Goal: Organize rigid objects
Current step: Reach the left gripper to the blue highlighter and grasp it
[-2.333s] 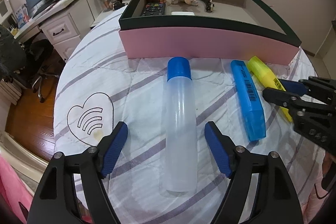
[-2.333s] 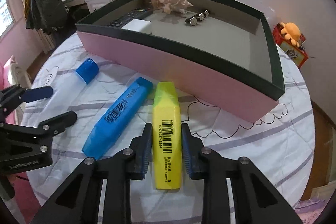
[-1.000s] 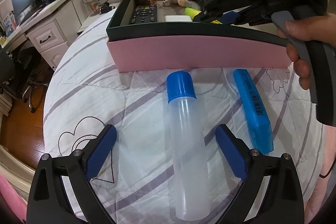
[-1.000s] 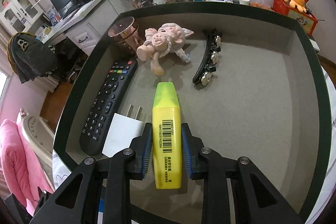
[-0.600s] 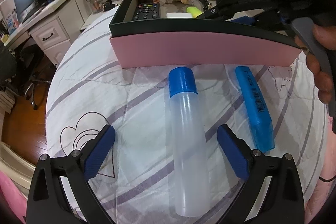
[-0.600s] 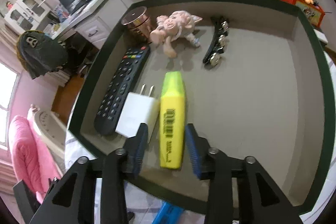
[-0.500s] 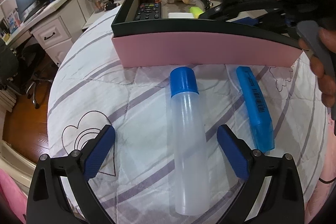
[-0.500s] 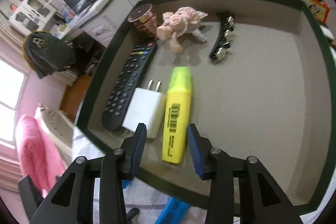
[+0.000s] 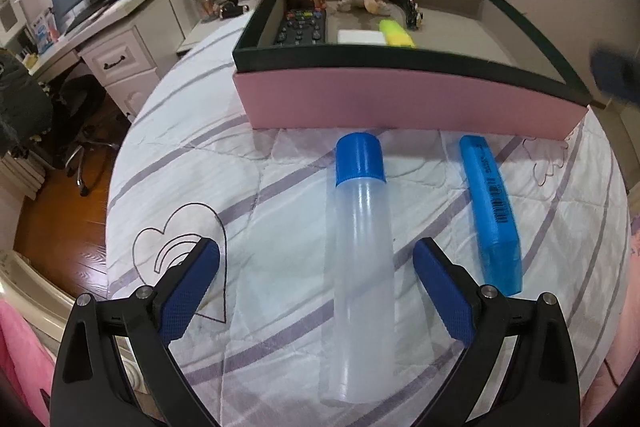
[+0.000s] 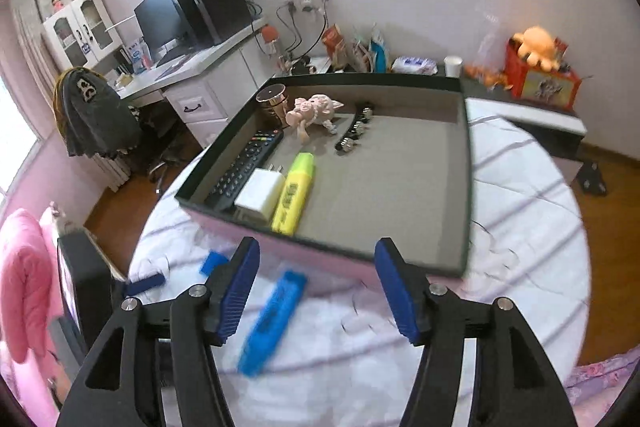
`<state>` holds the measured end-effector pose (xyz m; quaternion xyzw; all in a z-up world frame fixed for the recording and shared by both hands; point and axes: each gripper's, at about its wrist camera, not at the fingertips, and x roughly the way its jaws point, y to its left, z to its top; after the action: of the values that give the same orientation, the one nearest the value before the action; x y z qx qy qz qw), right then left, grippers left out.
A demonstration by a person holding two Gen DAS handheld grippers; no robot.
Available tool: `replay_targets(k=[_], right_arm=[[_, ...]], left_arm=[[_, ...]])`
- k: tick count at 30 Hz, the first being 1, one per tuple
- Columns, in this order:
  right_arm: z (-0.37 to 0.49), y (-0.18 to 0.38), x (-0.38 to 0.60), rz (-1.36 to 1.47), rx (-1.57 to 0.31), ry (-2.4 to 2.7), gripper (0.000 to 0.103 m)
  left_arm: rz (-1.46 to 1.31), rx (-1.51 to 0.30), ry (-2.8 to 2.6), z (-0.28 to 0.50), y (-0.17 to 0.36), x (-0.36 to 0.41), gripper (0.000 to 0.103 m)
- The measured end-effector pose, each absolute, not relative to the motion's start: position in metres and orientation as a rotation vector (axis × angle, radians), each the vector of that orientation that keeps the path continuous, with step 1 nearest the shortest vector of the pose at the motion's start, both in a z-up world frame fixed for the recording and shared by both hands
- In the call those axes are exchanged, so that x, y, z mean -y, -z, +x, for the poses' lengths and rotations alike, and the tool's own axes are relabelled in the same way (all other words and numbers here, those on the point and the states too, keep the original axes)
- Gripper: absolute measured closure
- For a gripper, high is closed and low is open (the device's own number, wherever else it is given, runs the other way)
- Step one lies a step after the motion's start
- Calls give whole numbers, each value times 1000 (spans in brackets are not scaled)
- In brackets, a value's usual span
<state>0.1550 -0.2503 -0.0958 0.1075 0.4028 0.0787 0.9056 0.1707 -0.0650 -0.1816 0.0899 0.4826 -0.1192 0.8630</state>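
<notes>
Yellow highlighter [image 10: 294, 193] lies in the box [image 10: 466, 187]; right tongs [image 10: 318, 287], spread and empty, must next descend on the blue highlighter [image 10: 272, 321], while left tongs [image 9: 316, 291], spread, straddle the bottle [image 9: 360, 223].

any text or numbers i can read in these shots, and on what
None reads clearly.
Flat blue highlighter: barcode and dark print, too blurred to read.
Yellow highlighter in the pink box: barcode and print, too small.
Black remote control: button markings too small.
</notes>
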Motion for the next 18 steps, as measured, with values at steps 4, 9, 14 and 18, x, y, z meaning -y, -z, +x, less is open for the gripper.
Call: replay_targets(k=[4,9,14,18], right_arm=[[134,104,243,186,-834,-143,36],[128,119,242,202,-857,-153,36],[118,121,256,215,-843,-119,35],[110,127,272,225,-853,-85,29]], left_arm=[[198,-988,244,163,173,67,4],[195,-952,234,150,158,66,4],[132,-902,335,136,137,84,7],[188,-925,389,132,144,121,16]])
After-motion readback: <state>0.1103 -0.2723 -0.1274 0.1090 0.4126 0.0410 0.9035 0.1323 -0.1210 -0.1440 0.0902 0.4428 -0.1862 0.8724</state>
